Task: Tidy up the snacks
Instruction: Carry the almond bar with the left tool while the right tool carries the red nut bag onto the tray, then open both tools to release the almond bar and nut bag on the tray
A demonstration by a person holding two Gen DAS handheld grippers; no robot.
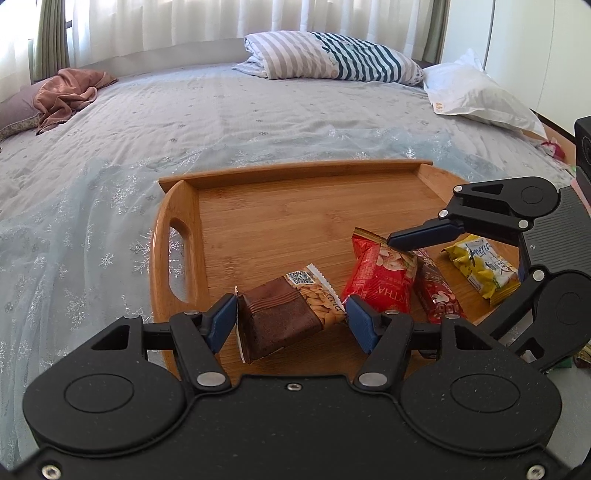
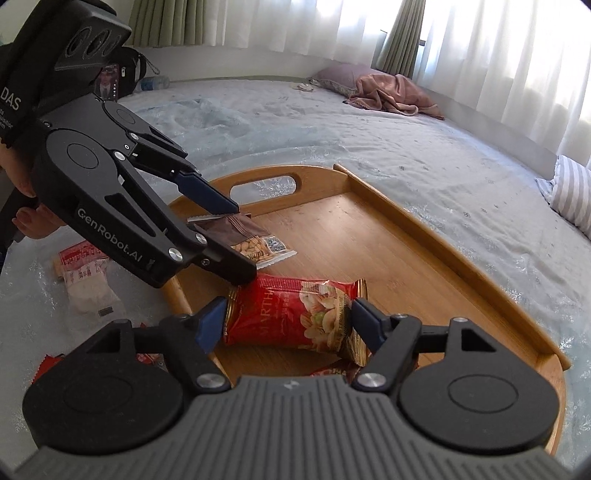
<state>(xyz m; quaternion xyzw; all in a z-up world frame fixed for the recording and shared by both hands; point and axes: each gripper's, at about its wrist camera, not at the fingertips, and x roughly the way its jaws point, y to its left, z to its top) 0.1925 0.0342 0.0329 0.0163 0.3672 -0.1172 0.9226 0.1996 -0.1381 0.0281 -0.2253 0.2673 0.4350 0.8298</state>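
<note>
Left wrist view: left gripper [image 1: 291, 321] clamped on brown packet [image 1: 288, 314], just above wooden tray [image 1: 295, 173] on bed [image 1: 184, 122]; red packet [image 1: 380, 277] and yellow packet [image 1: 480, 269] lying on tray beside it. Right wrist view: right gripper [image 2: 288, 325] spread wide around red packet [image 2: 291, 314], pads seemingly just off its ends, packet flat on tray.

Daylight pours through the sheer curtains [image 1: 177, 26] behind my bed [image 1: 221, 122], blowing them out to white. The wooden tray [image 2: 424, 236] is evenly lit, with soft shadows under my grippers. Both fisheye views bend hard at the edges and go dark in the corners; focus stays sharp.
</note>
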